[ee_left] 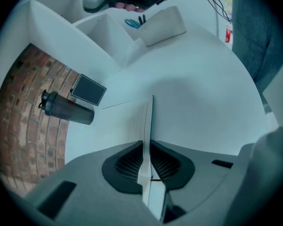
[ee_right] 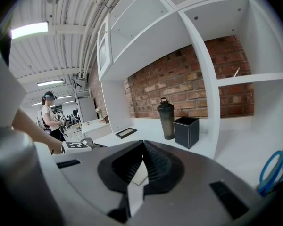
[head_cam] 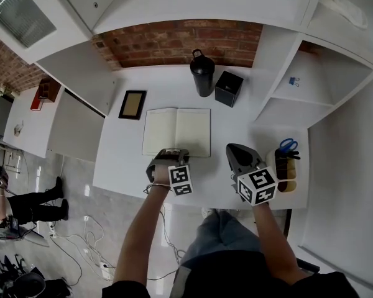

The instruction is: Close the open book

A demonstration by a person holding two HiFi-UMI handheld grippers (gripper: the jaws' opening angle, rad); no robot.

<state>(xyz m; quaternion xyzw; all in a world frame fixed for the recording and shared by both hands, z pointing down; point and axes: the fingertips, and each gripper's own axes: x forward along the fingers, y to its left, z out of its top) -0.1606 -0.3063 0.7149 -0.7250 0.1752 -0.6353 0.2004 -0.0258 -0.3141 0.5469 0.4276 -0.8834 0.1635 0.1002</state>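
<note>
The open book [head_cam: 176, 131] lies flat near the front of the white bench [head_cam: 121, 160]. Its spine points away from me toward the brick wall [head_cam: 174, 42], and its 2 pages spread long across the bench (left to right). My left tongs [ee_left: 146, 147] pinch narrow on its near edge. My right tongs [ee_right: 142, 145] hover just right of it, closed on nothing. White shelves [head_cam: 311, 85] stand beside a dark bottle [head_cam: 202, 73] and a black box [head_cam: 228, 88].

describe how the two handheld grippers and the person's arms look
The left gripper and right gripper both have smooth grey bodies, with black ribbed pads lining the jaws. Each carries a white cube printed with black square markers. The forearms are bare, and the person wears a dark top.
</note>
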